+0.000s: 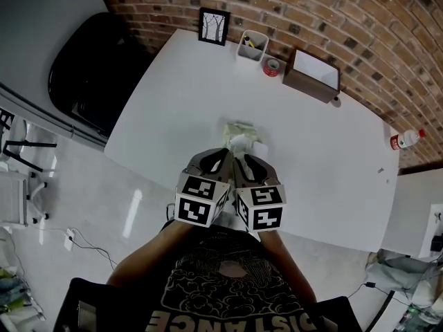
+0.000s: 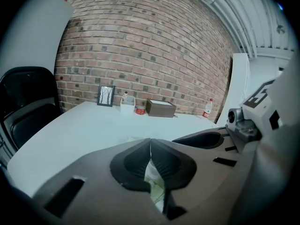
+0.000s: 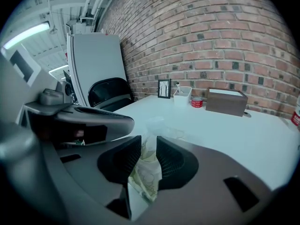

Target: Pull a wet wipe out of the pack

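The wet wipe pack point(image 1: 241, 131), pale green and white, lies on the white table point(image 1: 173, 102) just ahead of both grippers. My left gripper point(image 1: 221, 159) and right gripper point(image 1: 239, 162) sit side by side at its near end. In the left gripper view the left gripper point(image 2: 151, 145) has its jaws closed tip to tip, with a strip of the pack point(image 2: 155, 184) pinched below. Seen from the right gripper view, the right gripper point(image 3: 149, 146) clamps the patterned pack point(image 3: 145, 175) material. The rest of the pack beyond the jaws looks blurred.
Along the brick wall stand a framed picture point(image 1: 214, 25), a white pen holder point(image 1: 252, 45), a red tape roll point(image 1: 272, 67) and a brown box point(image 1: 313, 75). A bottle point(image 1: 405, 139) lies at the table's far right. A black chair point(image 1: 97, 68) stands left of the table.
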A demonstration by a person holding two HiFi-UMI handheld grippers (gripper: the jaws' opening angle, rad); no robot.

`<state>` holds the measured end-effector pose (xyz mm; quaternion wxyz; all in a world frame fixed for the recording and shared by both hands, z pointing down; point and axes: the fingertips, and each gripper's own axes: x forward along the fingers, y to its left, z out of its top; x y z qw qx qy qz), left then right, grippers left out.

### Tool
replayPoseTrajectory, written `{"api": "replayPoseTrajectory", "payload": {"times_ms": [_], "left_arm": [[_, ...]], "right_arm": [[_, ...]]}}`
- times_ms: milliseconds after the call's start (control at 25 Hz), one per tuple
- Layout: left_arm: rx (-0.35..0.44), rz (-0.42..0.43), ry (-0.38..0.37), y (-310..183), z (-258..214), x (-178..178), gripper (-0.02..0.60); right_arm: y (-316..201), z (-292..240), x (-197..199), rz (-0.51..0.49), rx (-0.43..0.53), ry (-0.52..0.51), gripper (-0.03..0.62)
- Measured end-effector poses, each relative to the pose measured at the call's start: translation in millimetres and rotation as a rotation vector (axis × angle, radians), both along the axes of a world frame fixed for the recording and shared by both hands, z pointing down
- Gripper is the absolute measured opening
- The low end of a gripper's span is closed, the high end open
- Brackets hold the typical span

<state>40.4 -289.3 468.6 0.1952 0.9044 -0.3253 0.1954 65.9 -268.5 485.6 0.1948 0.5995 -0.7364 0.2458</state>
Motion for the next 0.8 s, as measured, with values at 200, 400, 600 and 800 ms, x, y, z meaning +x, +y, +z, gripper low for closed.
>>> {"api": "replayPoseTrajectory", "payload": {"times_ms": [200, 400, 600, 800], "left_arm": [[-0.003, 0.009, -0.006, -6, 4, 1, 0.012], [-0.014, 0.005, -0.005, -10, 6, -1, 0.012], [-0.017, -0.003, -0.001, -11, 6, -3, 0.012], [-0.014, -0.009, 0.000, -11, 4, -5, 0.012]], "right_arm": [[-6, 9, 4, 0.016, -0.021, 0.007, 0.089], [-9, 17, 5, 0.012, -0.044, 0.006, 0.074], [-10, 19, 5, 0.008, -0.055, 0.009, 0.037], [-9, 17, 3, -0.001, -0.054, 0.006, 0.026]]}}
